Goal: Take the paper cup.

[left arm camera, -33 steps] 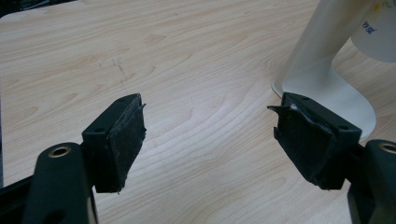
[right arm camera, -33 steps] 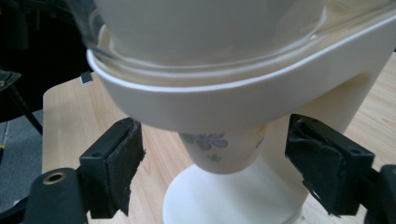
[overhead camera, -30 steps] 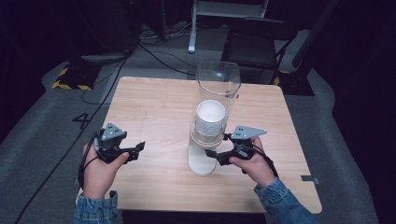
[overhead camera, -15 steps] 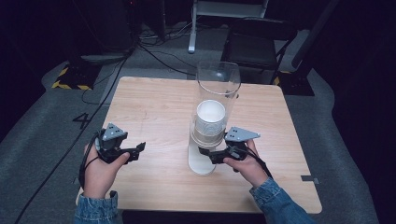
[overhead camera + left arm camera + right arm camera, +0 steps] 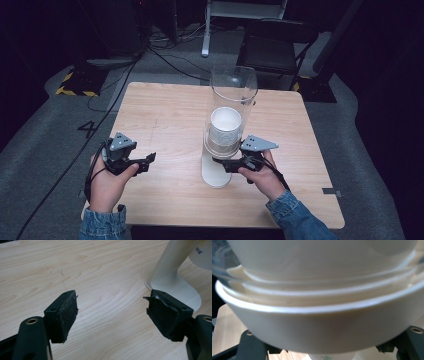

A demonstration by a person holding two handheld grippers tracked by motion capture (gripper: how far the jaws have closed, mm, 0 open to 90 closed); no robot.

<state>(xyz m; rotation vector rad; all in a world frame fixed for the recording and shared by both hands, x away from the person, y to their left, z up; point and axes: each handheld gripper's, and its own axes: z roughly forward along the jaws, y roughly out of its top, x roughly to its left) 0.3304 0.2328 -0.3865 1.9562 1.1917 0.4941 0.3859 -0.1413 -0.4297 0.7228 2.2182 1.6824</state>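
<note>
The cup dispenser [image 5: 226, 135] stands mid-table [image 5: 165, 115], a clear tube holding a stack of white paper cups [image 5: 225, 125] on a white stand. The right gripper [image 5: 223, 164] sits up against its collar (jaw tips are hidden behind it, so can't tell their spacing). The left gripper [image 5: 149, 161] hangs spread wide over bare wood, well apart.

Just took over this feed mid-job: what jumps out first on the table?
A tall clear tube on a white stand rises mid-table, with a stack of white paper cups inside. The right gripper reaches in at the dispenser's bottom, where its own view shows a white rim right against the camera. The left gripper sits apart over bare wood, jaws wide open.
</note>
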